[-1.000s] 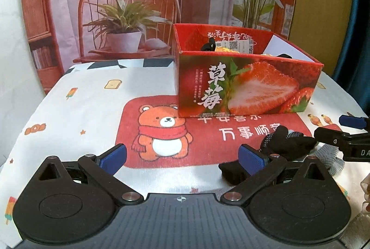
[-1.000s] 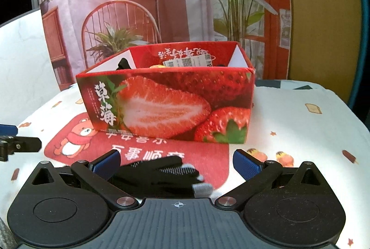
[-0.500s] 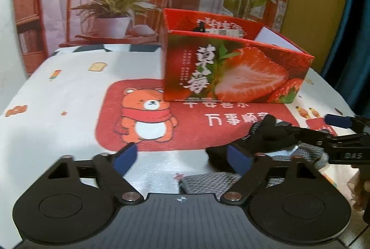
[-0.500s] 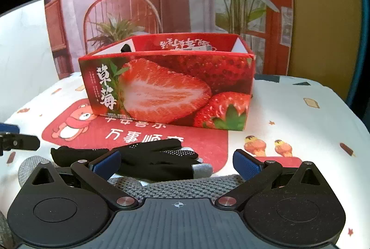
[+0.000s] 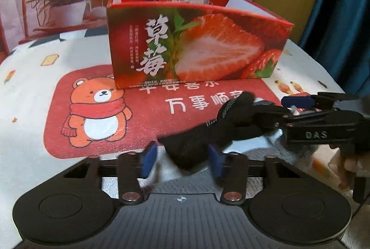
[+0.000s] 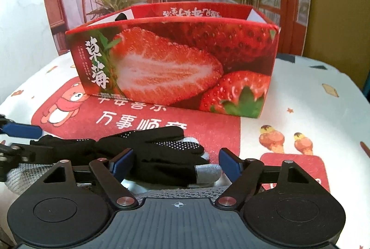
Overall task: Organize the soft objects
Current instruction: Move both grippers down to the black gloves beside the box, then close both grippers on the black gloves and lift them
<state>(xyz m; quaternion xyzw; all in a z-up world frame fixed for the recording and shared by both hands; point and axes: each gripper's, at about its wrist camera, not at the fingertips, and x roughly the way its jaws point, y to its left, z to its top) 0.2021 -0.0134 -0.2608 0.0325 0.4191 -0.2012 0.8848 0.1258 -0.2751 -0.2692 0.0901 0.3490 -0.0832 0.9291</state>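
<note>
Black, soft and floppy: the glove (image 5: 203, 133). Lies across the near part of the counter (image 5: 34, 91), in front of the red strawberry box (image 5: 196, 47), partly on top of a grey knit thing (image 6: 27, 172). Not in the box yet.

Left tongs (image 5: 182, 158): were wide a second ago with nothing between them. Now pulled in to about half, with the cuff end of the glove right between the blue pads. Still a small gap on the left side, so not squeezing yet.

Right tongs (image 6: 175, 165): also narrower than before. Sit around the finger end of the glove, left pad touching it. Cannot tell if pinching for real or just closing in.

Means both ends of the glove about to be caught at once. Looks like getting ready to lift it flat or fold it, then carry it far over the front wall and drop it in the box. Could slip out if one side lets go early, being so floppy. Grey knit thing left for after.
</note>
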